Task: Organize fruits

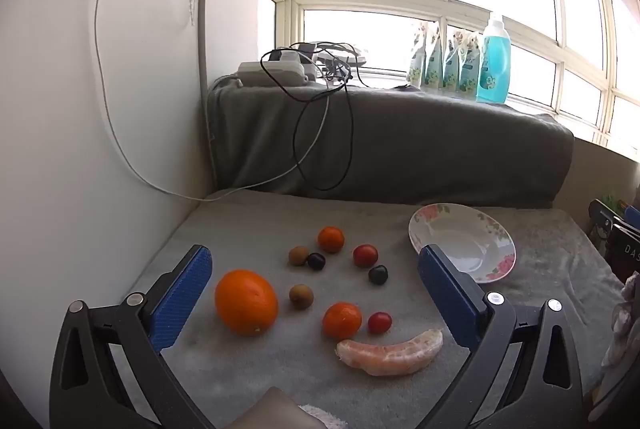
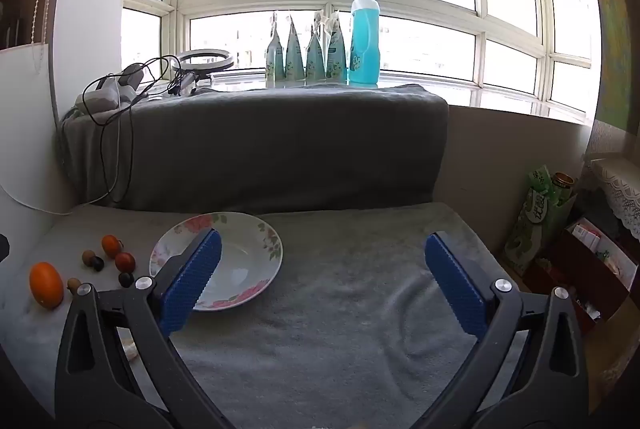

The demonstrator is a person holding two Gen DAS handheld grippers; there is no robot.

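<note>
- Across the left half of the grey towel (image 1: pixel 260 381) that covers the worktop, the fruit lies loose: a big orange (image 1: pixel 246 301), two small tangerines (image 1: pixel 331 239) (image 1: pixel 342 319), two red cherry tomatoes (image 1: pixel 365 255) (image 1: pixel 379 322), two dark grapes (image 1: pixel 316 261) (image 1: pixel 378 274), two brown longans (image 1: pixel 299 255) (image 1: pixel 301 296) and a peeled citrus segment (image 1: pixel 390 352) nearest the front edge.
- Toward the towel's back right sits the floral plate (image 1: pixel 496 229), with nothing on it; we judge it the place for the fruit, so nothing is sorted yet.
- Our left gripper (image 1: pixel 316 281) hangs above the fruit with its fingers spread wide and nothing between them.
- Our right gripper (image 2: pixel 323 269) is likewise wide apart and empty, over bare towel just right of the plate.
- We would start with the left gripper and pick a piece with room around it, such as the big orange, so the pads do not nudge its neighbours.
- We should close gently and centred: round fruit rolls, and the peeled segment looks soft enough to crush.
- Small pieces stand close together near the middle; we would take the outer ones first.
- We would set each piece well inside the plate's rim so it cannot roll off.
</note>
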